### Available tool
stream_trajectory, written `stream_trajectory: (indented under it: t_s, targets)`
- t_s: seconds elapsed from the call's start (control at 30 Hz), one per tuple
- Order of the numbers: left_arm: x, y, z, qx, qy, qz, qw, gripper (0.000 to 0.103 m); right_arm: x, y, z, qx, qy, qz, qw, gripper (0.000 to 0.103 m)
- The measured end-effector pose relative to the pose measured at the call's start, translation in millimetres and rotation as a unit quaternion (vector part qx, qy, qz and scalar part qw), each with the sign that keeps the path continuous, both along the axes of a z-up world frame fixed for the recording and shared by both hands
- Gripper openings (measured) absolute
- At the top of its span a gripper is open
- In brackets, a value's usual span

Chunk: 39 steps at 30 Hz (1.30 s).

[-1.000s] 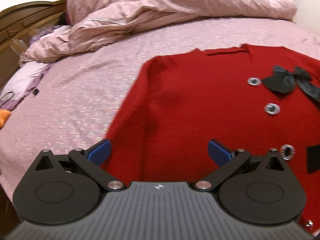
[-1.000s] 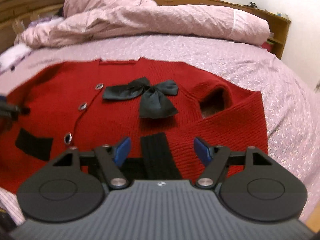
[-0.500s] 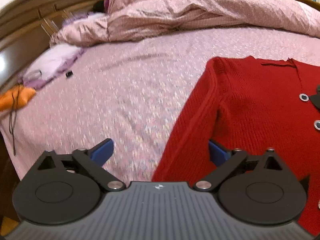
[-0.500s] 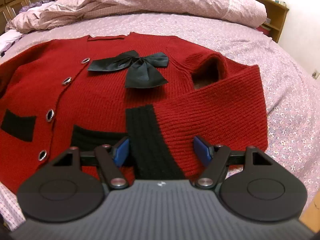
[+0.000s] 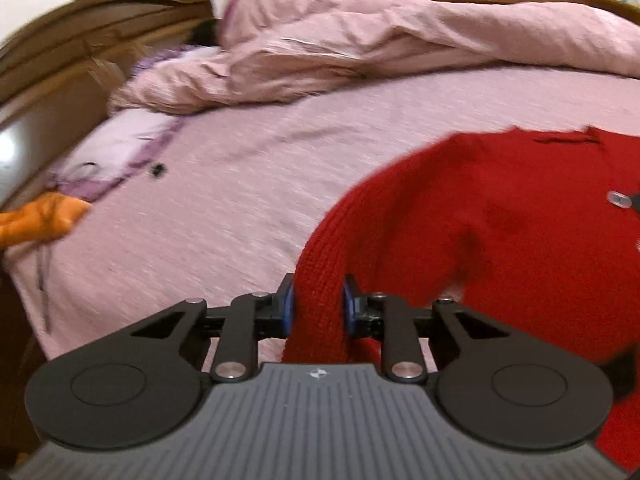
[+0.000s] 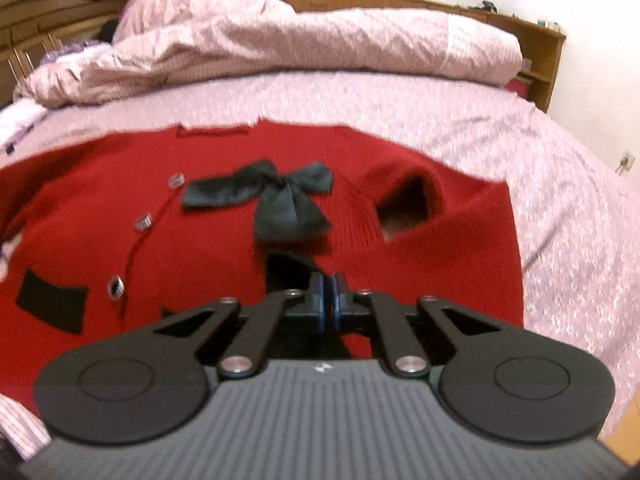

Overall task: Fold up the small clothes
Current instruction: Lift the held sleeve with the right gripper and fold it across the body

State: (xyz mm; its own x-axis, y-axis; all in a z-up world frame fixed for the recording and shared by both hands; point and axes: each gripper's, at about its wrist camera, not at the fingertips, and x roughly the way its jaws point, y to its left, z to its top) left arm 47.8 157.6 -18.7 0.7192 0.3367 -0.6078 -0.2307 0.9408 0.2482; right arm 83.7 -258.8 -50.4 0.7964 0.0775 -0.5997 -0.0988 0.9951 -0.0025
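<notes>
Red knit cardigan [image 6: 224, 248] flat on pink bed [image 5: 248, 184], black bow [image 6: 276, 196], black pockets, left tongs [image 5: 318, 304] closing on its sleeve [image 5: 320, 288], right tongs [image 6: 329, 300] pressed together over its black cuff [image 6: 286, 274].

Big bed [image 6: 560, 168] w/ pink flowery sheet & dark wood headboard [image 5: 80, 40]. On it: red cardigan [image 6: 200, 240] spread flat near the front, rumpled pink duvet [image 6: 280, 40] heaped at the back, orange cloth [image 5: 40, 220] + lilac pillow [image 5: 120, 140] at left edge.
</notes>
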Motion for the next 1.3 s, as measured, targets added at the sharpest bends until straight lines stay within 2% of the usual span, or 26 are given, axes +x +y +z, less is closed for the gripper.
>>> stream_trajectory:
  t_s: [0.07, 0.17, 0.2, 0.27, 0.3, 0.33, 0.43, 0.53, 0.6, 0.63, 0.67, 0.7, 0.87, 0.93, 1.0, 1.03, 1.07, 1.1, 1.13, 1.17, 1.3]
  targets:
    - [11.0, 13.6, 1.7, 0.012, 0.001, 0.021, 0.9997, 0.028, 2.4, -1.1, 8.7, 0.023, -0.009, 0.003, 1.000, 0.004]
    - [22.6, 28.6, 7.4, -0.002, 0.007, 0.033, 0.9994, 0.031, 6.8, -3.1, 19.8, 0.062, -0.020, 0.007, 0.998, 0.003]
    - [22.3, 30.0, 11.6, -0.012, 0.001, 0.032, 0.9994, 0.035, 8.7, -3.3, 23.1, 0.072, -0.021, 0.010, 0.997, 0.003]
    - [17.5, 30.0, 20.4, -0.014, -0.014, 0.027, 0.9995, 0.051, 10.5, -1.6, 27.7, 0.082, -0.024, 0.013, 0.996, 0.003]
    - [14.9, 27.1, 24.8, -0.007, -0.022, 0.025, 0.9994, 0.067, 11.3, -1.3, 29.2, 0.081, -0.024, 0.015, 0.996, 0.003]
    - [13.1, 24.6, 28.3, -0.001, -0.027, 0.027, 0.9993, 0.077, 11.9, -1.1, 29.7, 0.078, -0.024, 0.017, 0.997, 0.003]
    - [7.3, 15.3, 38.9, 0.004, -0.039, 0.017, 0.9991, 0.082, 11.1, 1.7, 26.0, 0.072, -0.005, 0.047, 0.996, 0.005]
    - [1.1, 7.0, 47.6, -0.016, -0.040, 0.002, 0.9991, 0.085, 9.1, 9.2, 17.0, 0.048, 0.020, 0.062, 0.997, 0.007]
    - [-4.9, 0.9, 54.6, -0.034, -0.044, -0.010, 0.9984, 0.086, 7.5, 15.2, 8.8, 0.012, 0.034, 0.056, 0.998, 0.027]
    - [-8.1, -2.1, 57.0, -0.042, -0.046, -0.017, 0.9979, 0.086, 6.9, 16.9, 4.8, -0.001, 0.036, 0.051, 0.998, 0.054]
    - [-10.7, -5.4, 60.3, -0.050, -0.048, -0.024, 0.9973, 0.086, 5.6, 17.0, 1.0, -0.008, 0.035, 0.044, 0.998, 0.072]
    - [-12.1, -8.5, 61.9, -0.058, -0.048, -0.030, 0.9967, 0.087, 2.9, 16.7, -1.0, -0.011, 0.030, 0.039, 0.999, 0.074]
    - [-15.9, -25.7, 57.2, -0.105, -0.025, -0.053, 0.9927, 0.089, 0.8, 19.4, -12.7, -0.043, 0.062, 0.051, 0.996, 0.072]
    - [-15.0, -36.0, 50.7, -0.109, -0.013, -0.063, 0.9919, 0.089, 0.0, 22.5, -21.6, -0.067, 0.079, 0.064, 0.993, 0.072]
    - [-14.4, -46.7, 44.8, -0.104, -0.003, -0.073, 0.9918, 0.089, -0.1, 26.0, -32.2, -0.112, 0.085, 0.070, 0.988, 0.071]
    - [-14.2, -51.9, 41.9, -0.101, 0.002, -0.078, 0.9918, 0.089, -0.4, 25.3, -36.3, -0.127, 0.085, 0.068, 0.986, 0.067]
    - [-13.7, -55.1, 39.2, -0.100, 0.006, -0.083, 0.9915, 0.089, -0.5, 22.1, -37.4, -0.127, 0.083, 0.064, 0.986, 0.055]
    - [-13.6, -58.1, 36.6, -0.100, 0.009, -0.087, 0.9911, 0.089, -0.2, 17.9, -36.5, -0.122, 0.083, 0.057, 0.987, 0.049]
    - [-12.4, -60.1, 34.9, -0.101, 0.012, -0.090, 0.9907, 0.089, 0.9, 12.8, -32.7, -0.118, 0.083, 0.045, 0.989, 0.030]
    - [-10.9, -61.5, 33.8, -0.103, 0.014, -0.092, 0.9903, 0.089, 1.5, 9.4, -28.5, -0.118, 0.080, 0.036, 0.989, 0.023]
    - [-3.6, -69.1, 31.3, -0.106, 0.018, -0.105, 0.9887, 0.089, 4.0, -7.1, 0.6, -0.068, 0.056, 0.025, 0.996, 0.016]
